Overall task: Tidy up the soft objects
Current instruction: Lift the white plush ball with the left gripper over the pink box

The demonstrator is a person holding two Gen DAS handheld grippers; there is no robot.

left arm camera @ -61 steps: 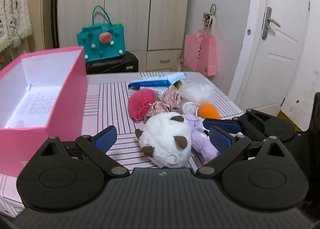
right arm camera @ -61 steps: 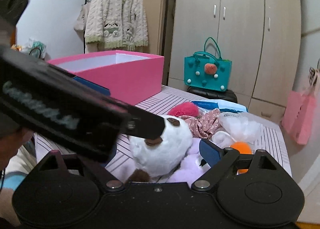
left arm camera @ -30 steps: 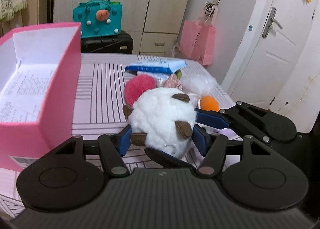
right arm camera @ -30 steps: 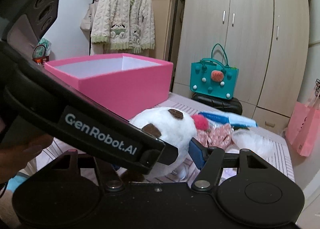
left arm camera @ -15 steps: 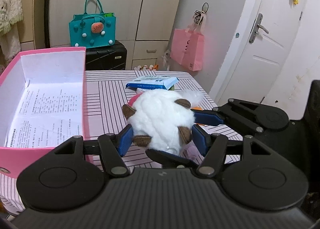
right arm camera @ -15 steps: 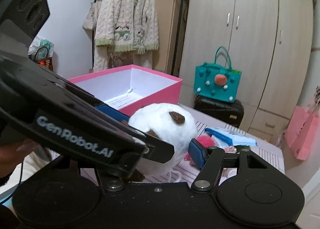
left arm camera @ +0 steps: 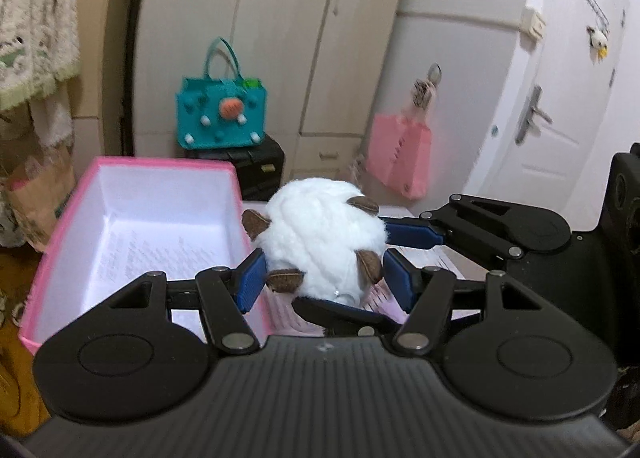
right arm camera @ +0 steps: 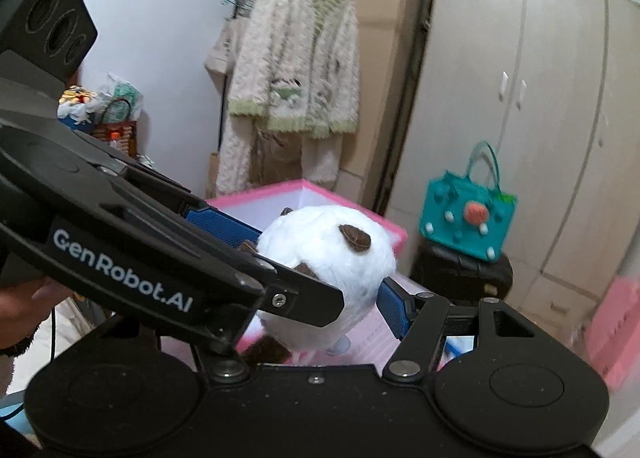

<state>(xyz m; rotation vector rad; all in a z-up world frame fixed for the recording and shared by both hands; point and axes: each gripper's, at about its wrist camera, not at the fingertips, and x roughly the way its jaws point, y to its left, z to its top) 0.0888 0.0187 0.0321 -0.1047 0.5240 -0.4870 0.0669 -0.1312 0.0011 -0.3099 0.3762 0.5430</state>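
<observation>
1. Gripping from both sides, the left tool [left arm camera: 322, 282] and the right tool [right arm camera: 320, 298] each stand about half open, their blue pads pressed into the same white plush ball [left arm camera: 324, 246] with brown patches.
2. The plush ball is held in the air, just beside the near right wall of the open pink box [left arm camera: 60, 234].
3. The pink box stands on the striped worktop [left arm camera: 440, 258], a printed sheet lying in its white bottom.
4. A teal bag [left arm camera: 222, 117] sits on a black case behind it.
</observation>
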